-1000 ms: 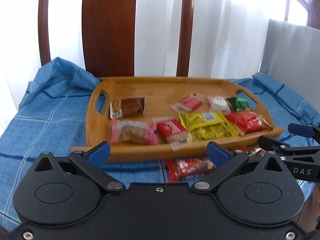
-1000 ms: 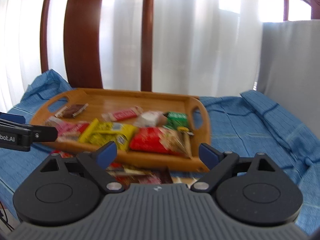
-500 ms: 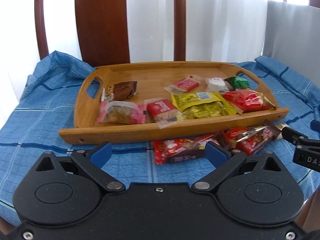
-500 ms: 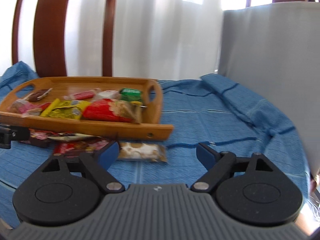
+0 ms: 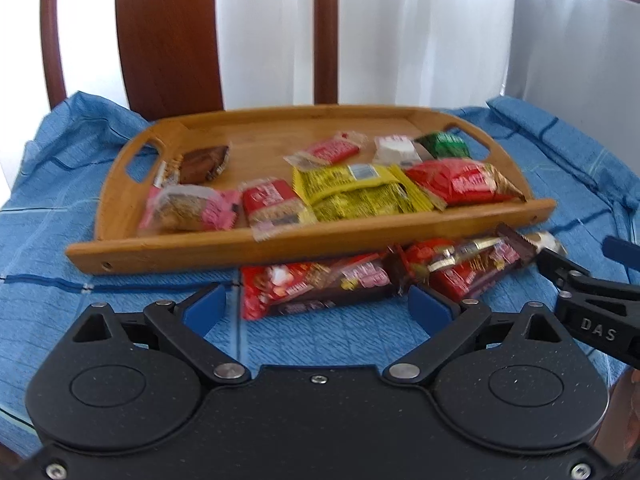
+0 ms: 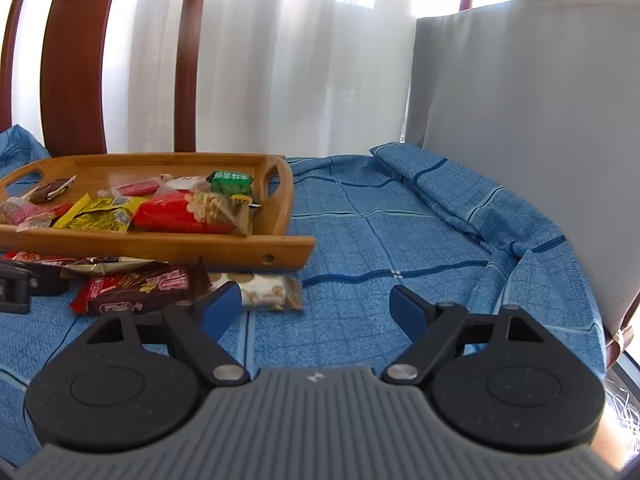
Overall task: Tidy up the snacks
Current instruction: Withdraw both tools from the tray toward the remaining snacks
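A wooden tray [image 5: 280, 244] [image 6: 160, 240] holds several snack packets, among them a yellow one [image 5: 360, 192], a red one [image 5: 456, 182] and a pink one [image 5: 188, 208]. Loose red and brown packets [image 5: 360, 280] [image 6: 136, 288] lie on the blue cloth in front of the tray. A white packet [image 6: 268, 292] lies by the tray's near right corner. My left gripper [image 5: 318, 306] is open and empty, just short of the loose packets. My right gripper [image 6: 316, 304] is open and empty over the cloth, its left finger [image 6: 220, 304] in front of the white packet.
A blue checked cloth [image 6: 400, 240] covers the table, bunched at the right edge. A grey-white panel [image 6: 520, 120] stands at the right. Dark wooden chair posts [image 5: 168, 40] and white curtains are behind the tray. The right gripper's arm [image 5: 588, 300] shows in the left wrist view.
Both grippers pulled back from the tray and lowered toward the cloth. The right gripper swung right, bringing the white packet into view. Both stayed open.
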